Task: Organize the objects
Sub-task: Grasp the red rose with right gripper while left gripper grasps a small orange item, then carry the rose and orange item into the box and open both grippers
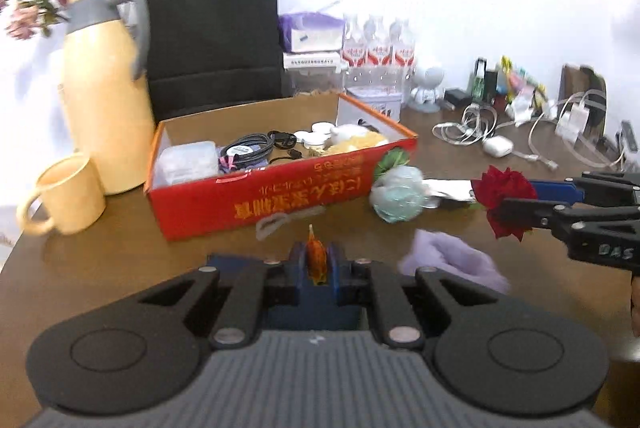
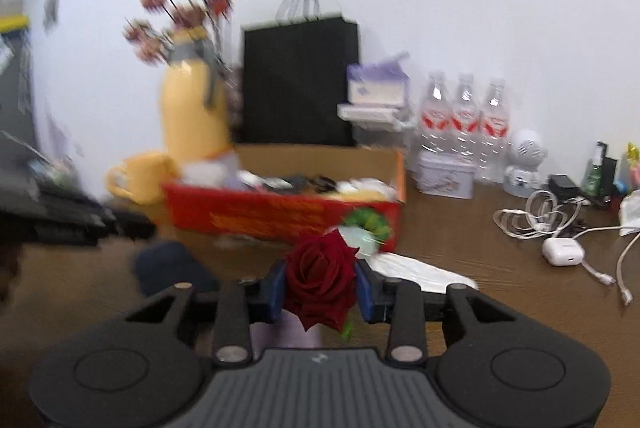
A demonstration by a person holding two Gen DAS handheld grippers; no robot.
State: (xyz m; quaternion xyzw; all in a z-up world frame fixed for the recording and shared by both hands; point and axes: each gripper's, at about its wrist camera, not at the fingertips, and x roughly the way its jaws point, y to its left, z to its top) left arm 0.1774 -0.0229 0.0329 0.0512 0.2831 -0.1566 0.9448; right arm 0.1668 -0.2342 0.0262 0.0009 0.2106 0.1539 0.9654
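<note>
My left gripper [image 1: 316, 260] is shut on a small orange object [image 1: 315, 258] with a pointed tip, held above the brown table in front of the red cardboard box [image 1: 280, 192]. My right gripper [image 2: 320, 286] is shut on a dark red rose [image 2: 320, 280]; it also shows in the left wrist view [image 1: 506, 198], at the right, beside the box's corner. The box holds cables, a clear case and small white items. A pale green-white bundle [image 1: 396, 198] lies against the box's right front corner. A lilac cloth [image 1: 452, 260] lies on the table below the rose.
A yellow jug [image 1: 106, 88] with dried flowers and a yellow mug [image 1: 68, 194] stand left of the box. A black paper bag [image 1: 212, 32], water bottles [image 1: 378, 48], a tin and a white figurine stand behind. White cables and an earbud case [image 1: 498, 146] lie at right.
</note>
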